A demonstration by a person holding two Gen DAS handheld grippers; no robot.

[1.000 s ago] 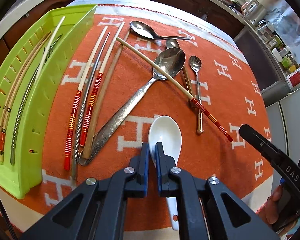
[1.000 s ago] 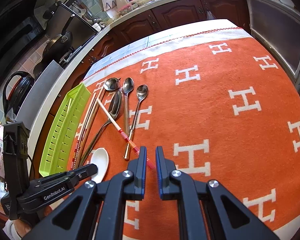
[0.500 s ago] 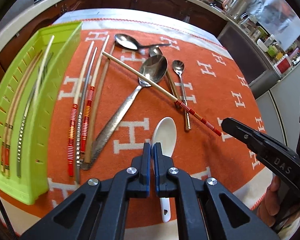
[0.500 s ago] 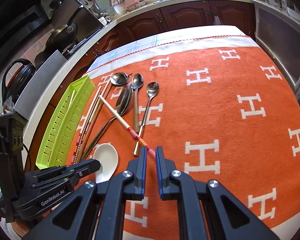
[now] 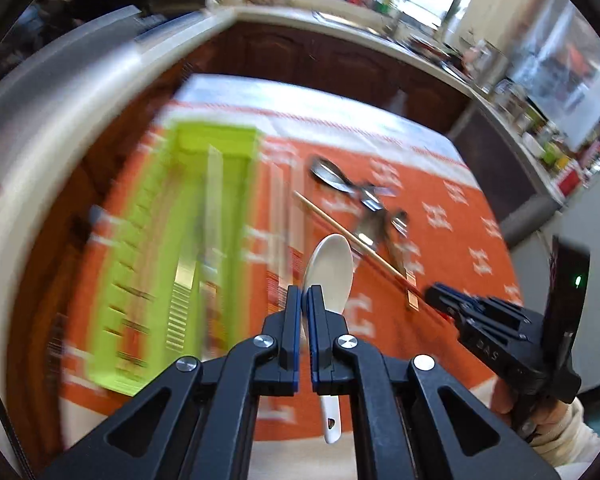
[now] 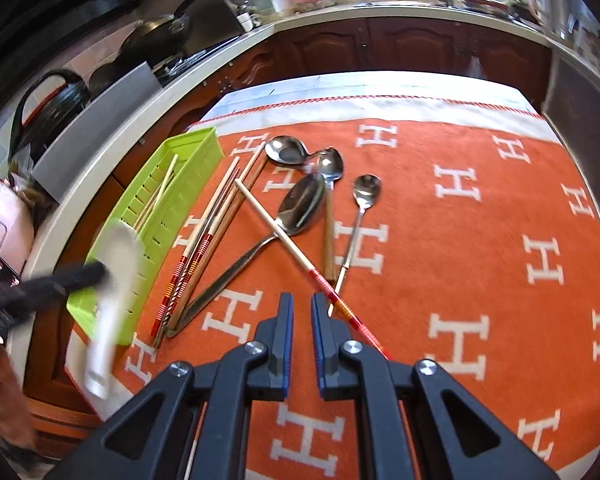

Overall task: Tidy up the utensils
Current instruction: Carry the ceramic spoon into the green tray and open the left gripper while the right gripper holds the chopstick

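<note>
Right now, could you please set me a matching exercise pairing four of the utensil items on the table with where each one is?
Things:
1. white spoon
2. green tray
3. large metal spoon
4. red-banded chopstick

Places:
A. lying across a spoon's neck
B. held in the left gripper, raised off the orange cloth
C. along the cloth's left edge, with tray chopsticks inside
D. flat on the cloth, under a single crossing stick

Pairs: 1-B, 2-C, 3-D, 4-A
</note>
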